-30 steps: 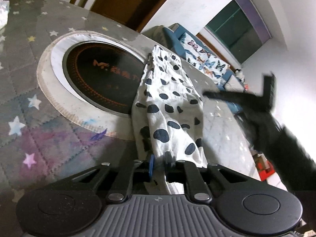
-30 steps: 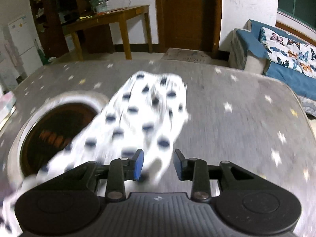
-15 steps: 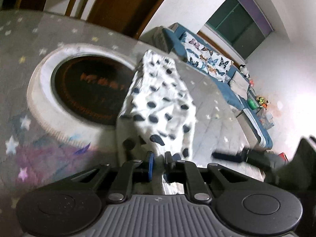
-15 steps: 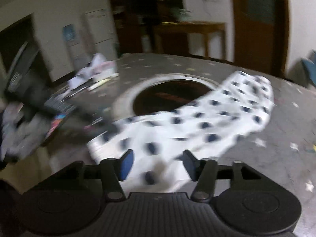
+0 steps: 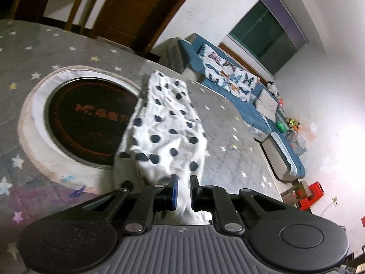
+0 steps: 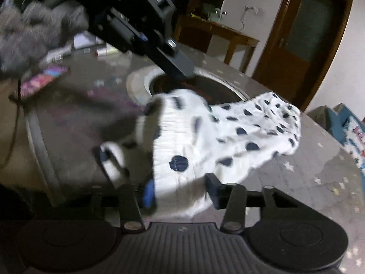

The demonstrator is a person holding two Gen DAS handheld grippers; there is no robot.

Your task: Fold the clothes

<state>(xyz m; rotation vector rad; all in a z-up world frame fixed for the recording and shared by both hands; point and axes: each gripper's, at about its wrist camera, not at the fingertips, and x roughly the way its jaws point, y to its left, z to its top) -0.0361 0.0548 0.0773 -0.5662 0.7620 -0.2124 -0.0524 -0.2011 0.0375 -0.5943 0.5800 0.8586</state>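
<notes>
The garment (image 5: 164,127) is a white cloth with dark blue spots. It lies stretched along the counter (image 5: 228,123), one long edge lapping over the rim of the round dark inset plate (image 5: 91,118), and its near end is lifted off the surface toward you.

Left tongs (image 5: 181,190): the jaws are drawn close, with a bunched strip of the near end pinched between them. Right tongs (image 6: 180,193): the jaws stand spread, with cloth lying in the gap; the right wrist view is blurred, so you cannot confirm contact on either pad.

Handling properties, judged from the drape and creasing:
- Light and fully limp. It will not hold a shape unsupported.
- Thin and creased. Layers probably slide over each other, so a shallow pinch may catch only the top layer.
- Not fragile. A firm pinch should do no harm.

Where to take hold:
- Grip at a hem or corner, not mid-panel.
- Set the two tongs apart across the near end so the edge stays taut.
- Take all layers well into the jaws before you carry the end over.
</notes>
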